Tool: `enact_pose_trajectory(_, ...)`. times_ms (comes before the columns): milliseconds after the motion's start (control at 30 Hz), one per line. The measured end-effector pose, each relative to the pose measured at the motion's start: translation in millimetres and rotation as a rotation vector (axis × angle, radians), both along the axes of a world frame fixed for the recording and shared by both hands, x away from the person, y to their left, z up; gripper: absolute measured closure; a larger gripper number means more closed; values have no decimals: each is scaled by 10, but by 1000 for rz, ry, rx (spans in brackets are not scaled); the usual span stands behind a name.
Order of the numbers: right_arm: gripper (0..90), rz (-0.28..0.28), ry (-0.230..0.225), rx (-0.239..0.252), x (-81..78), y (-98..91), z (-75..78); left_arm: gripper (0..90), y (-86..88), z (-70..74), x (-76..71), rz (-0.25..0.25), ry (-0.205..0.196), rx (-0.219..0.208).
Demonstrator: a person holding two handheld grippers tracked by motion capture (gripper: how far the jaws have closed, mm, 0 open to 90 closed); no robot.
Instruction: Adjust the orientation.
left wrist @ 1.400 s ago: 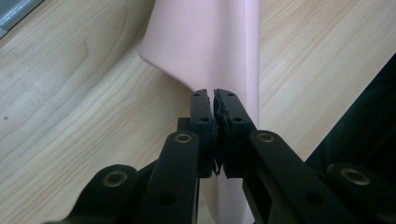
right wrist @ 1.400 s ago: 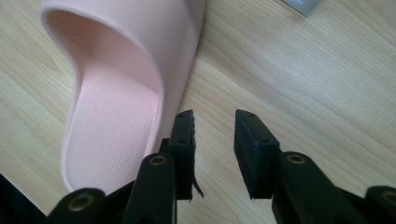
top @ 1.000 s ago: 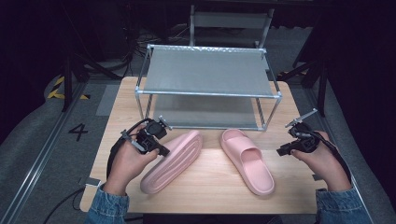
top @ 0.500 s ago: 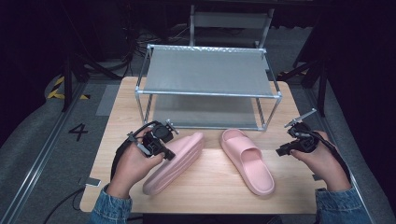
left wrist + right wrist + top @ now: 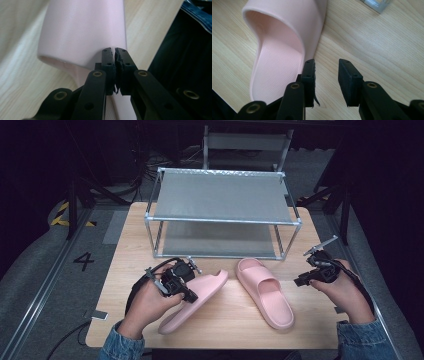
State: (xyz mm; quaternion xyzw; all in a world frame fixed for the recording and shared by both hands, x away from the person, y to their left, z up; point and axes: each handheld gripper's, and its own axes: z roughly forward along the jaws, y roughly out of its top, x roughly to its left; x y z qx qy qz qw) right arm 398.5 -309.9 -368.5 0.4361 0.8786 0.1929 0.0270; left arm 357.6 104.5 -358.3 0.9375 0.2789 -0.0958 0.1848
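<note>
Two pink slippers lie on the wooden table (image 5: 230, 330). My left gripper (image 5: 189, 292) rests against the near side of the left slipper (image 5: 207, 285). In the left gripper view its jaws (image 5: 115, 51) have just been opening but stand only a slit apart. Nothing is visible between the pads, and the slipper's strap (image 5: 82, 32) lies just beyond them. My right gripper (image 5: 305, 277) hovers to the right of the right slipper (image 5: 267, 295). Its jaws (image 5: 326, 62) have just been opening and stand apart over bare wood, next to that slipper's side (image 5: 277, 62).
A two-tier metal rack (image 5: 225, 195) with grey shelves stands at the back of the table, with one leg corner (image 5: 374, 3) in the right gripper view. Both forearms in denim sleeves (image 5: 360, 340) come in from the front edge. A dark floor surrounds the table.
My left hand has shifted right and slightly toward the front edge, and the left slipper has moved along with it. The right hand and right slipper have stayed put.
</note>
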Motion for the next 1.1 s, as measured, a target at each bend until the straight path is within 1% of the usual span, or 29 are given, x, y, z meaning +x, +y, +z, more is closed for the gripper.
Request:
enact_pose_trajectory(33, 674, 5, -6, 2, 5, 12, 7, 855, -55, -24, -26, -18, 9, 1)
enact_pose_trajectory(67, 674, 5, -6, 2, 5, 12, 7, 857, -55, -24, -26, -18, 9, 1)
enact_pose_trajectory(100, 673, 9, -8, 6, 8, 19, 11, 857, -89, -44, -44, -26, 20, -3)
enact_pose_trajectory(233, 670, 23, -13, 7, 25, 66, 20, 869, -249, -135, -125, -99, 57, -5)
enact_pose_trajectory(267, 669, 27, -14, 8, 27, 77, 21, 869, -310, -162, -159, -118, 66, 7)
enact_pose_trajectory(300, 669, 35, -13, 11, 31, 89, 22, 868, -340, -179, -178, -124, 70, 8)
enact_pose_trajectory(367, 668, 38, -13, 14, 34, 96, 24, 863, -412, -225, -212, -153, 87, 22)
enact_pose_trajectory(400, 668, 40, -14, 14, 36, 98, 26, 863, -450, -259, -231, -160, 108, 33)
enact_pose_trajectory(433, 665, 44, -14, 20, 39, 99, 29, 868, -508, -323, -252, -189, 132, 43)
enact_pose_trajectory(467, 664, 45, -13, 23, 39, 98, 31, 866, -542, -361, -270, -202, 148, 51)
enact_pose_trajectory(500, 664, 45, -13, 23, 39, 98, 31, 861, -542, -361, -270, -202, 148, 51)
enact_pose_trajectory(533, 663, 46, -14, 30, 38, 97, 35, 861, -581, -401, -293, -218, 158, 61)
enact_pose_trajectory(567, 663, 50, -18, 32, 39, 87, 44, 850, -595, -411, -304, -224, 163, 65)
enact_pose_trajectory(633, 662, 48, -20, 43, 35, 77, 55, 821, -617, -402, -335, -240, 164, 71)
enact_pose_trajectory(667, 662, 47, -18, 46, 34, 73, 57, 791, -628, -379, -367, -234, 143, 81)
enact_pose_trajectory(700, 662, 46, -18, 49, 36, 64, 59, 759, -635, -362, -381, -239, 134, 92)
enact_pose_trajectory(733, 661, 45, -18, 49, 37, 59, 60, 746, -642, -339, -404, -244, 129, 99)
enact_pose_trajectory(800, 661, 39, -19, 52, 38, 43, 63, 700, -639, -303, -433, -249, 130, 91)
enact_pose_trajectory(833, 661, 39, -19, 52, 38, 43, 63, 700, -625, -282, -440, -241, 129, 91)
enact_pose_trajectory(867, 660, 39, -22, 48, 36, 39, 64, 693, -596, -256, -436, -230, 120, 88)
enact_pose_trajectory(900, 659, 40, -23, 51, 35, 36, 67, 676, -555, -230, -430, -207, 116, 85)
enact_pose_trajectory(967, 658, 37, -24, 56, 31, 33, 76, 617, -473, -198, -413, -148, 91, 83)
enact_pose_trajectory(1000, 658, 37, -24, 56, 31, 33, 76, 592, -473, -198, -413, -148, 91, 83)
enact_pose_trajectory(1033, 657, 35, -25, 54, 36, 31, 73, 565, -446, -189, -401, -127, 79, 83)
enact_pose_trajectory(1067, 657, 35, -25, 54, 36, 31, 73, 565, -423, -187, -392, -102, 75, 83)
enact_pose_trajectory(1100, 656, 35, -24, 54, 39, 31, 70, 563, -409, -194, -383, -90, 77, 86)
